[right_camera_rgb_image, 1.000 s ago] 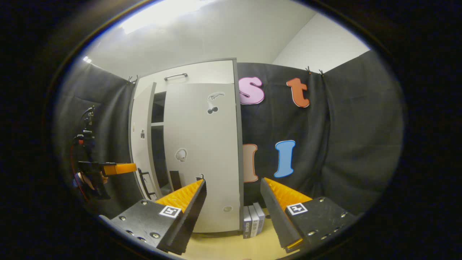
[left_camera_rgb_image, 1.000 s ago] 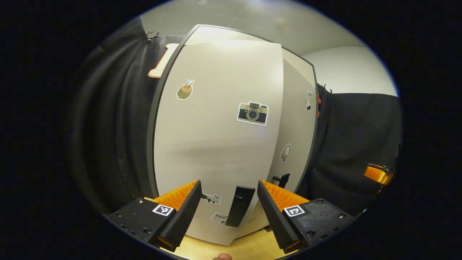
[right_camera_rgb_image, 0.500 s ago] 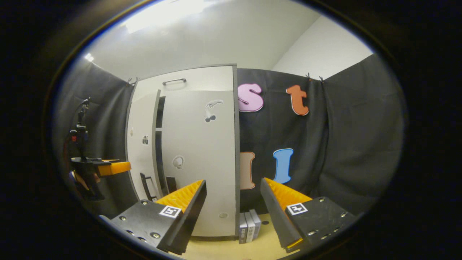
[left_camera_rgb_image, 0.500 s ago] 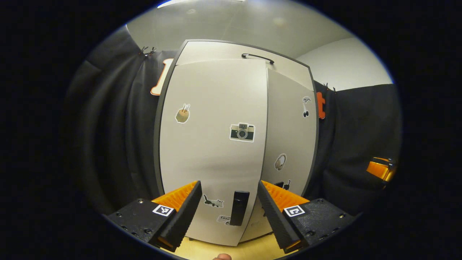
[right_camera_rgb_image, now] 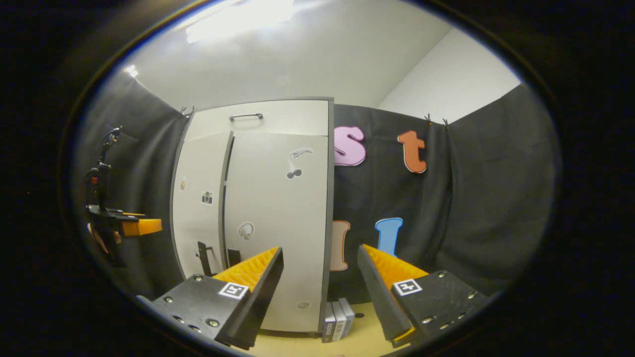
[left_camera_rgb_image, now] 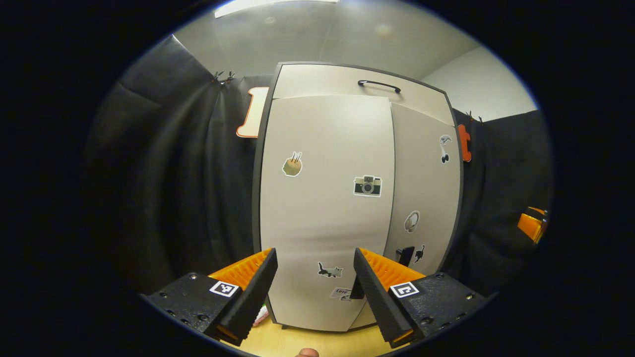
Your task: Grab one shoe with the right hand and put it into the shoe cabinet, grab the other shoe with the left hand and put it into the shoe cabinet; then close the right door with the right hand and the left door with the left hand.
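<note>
The grey shoe cabinet (left_camera_rgb_image: pixel 347 82) stands ahead with stickers on both doors. Its left door (left_camera_rgb_image: pixel 322 208) lies almost flush with the right door (left_camera_rgb_image: pixel 424 198). In the right gripper view a thin dark gap (right_camera_rgb_image: pixel 225 198) runs between the left door (right_camera_rgb_image: pixel 198 208) and the right door (right_camera_rgb_image: pixel 278 218). My left gripper (left_camera_rgb_image: pixel 314 253) is open with nothing between its fingers, a short way in front of the left door. One of its fingers partly covers that door's black handle (left_camera_rgb_image: pixel 356 292). My right gripper (right_camera_rgb_image: pixel 320 250) is open too, facing the cabinet's right edge. The left gripper (right_camera_rgb_image: pixel 134 226) also appears at far left.
A drawer with a black handle (left_camera_rgb_image: pixel 379 85) tops the cabinet. Several books (right_camera_rgb_image: pixel 337 317) stand on the wooden floor against the cabinet's right side. Black cloth walls surround the cabinet. The right gripper (left_camera_rgb_image: pixel 531 225) shows at the far right edge.
The left door swung from ajar to almost flush with the right door. My left gripper drew back from the door and its handle. The right gripper barely moved.
</note>
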The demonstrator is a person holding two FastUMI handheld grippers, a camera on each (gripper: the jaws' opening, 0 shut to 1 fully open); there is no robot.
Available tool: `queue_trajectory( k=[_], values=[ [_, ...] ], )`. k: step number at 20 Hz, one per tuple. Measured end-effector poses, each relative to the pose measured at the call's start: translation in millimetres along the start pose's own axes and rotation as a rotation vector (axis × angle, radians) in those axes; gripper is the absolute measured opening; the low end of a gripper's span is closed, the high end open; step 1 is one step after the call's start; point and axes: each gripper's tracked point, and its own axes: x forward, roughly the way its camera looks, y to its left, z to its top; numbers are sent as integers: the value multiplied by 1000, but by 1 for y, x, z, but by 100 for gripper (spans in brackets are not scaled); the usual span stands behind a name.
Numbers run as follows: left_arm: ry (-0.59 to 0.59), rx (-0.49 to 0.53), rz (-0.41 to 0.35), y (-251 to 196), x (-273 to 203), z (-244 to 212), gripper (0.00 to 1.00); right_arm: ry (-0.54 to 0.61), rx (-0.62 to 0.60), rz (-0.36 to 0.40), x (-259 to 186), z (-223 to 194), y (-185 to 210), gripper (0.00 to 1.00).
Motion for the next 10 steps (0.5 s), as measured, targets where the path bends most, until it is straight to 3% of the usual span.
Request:
queue_trajectory(
  k=[1, 3, 9, 10],
  values=[
    [-1, 1, 0, 0, -1, 0, 95, -2, 3, 3, 0, 1, 1, 91],
    [0, -7, -10, -3, 0, -1, 95, 0, 14, 2, 2, 0, 0, 87],
    [-10, -17, -38, -14, 7, -1, 95, -11, 38, -17, 4, 2, -11, 91],
    [-18, -21, -49, -19, 9, 0, 95, -13, 55, -14, 4, 1, -11, 87]
  ],
)
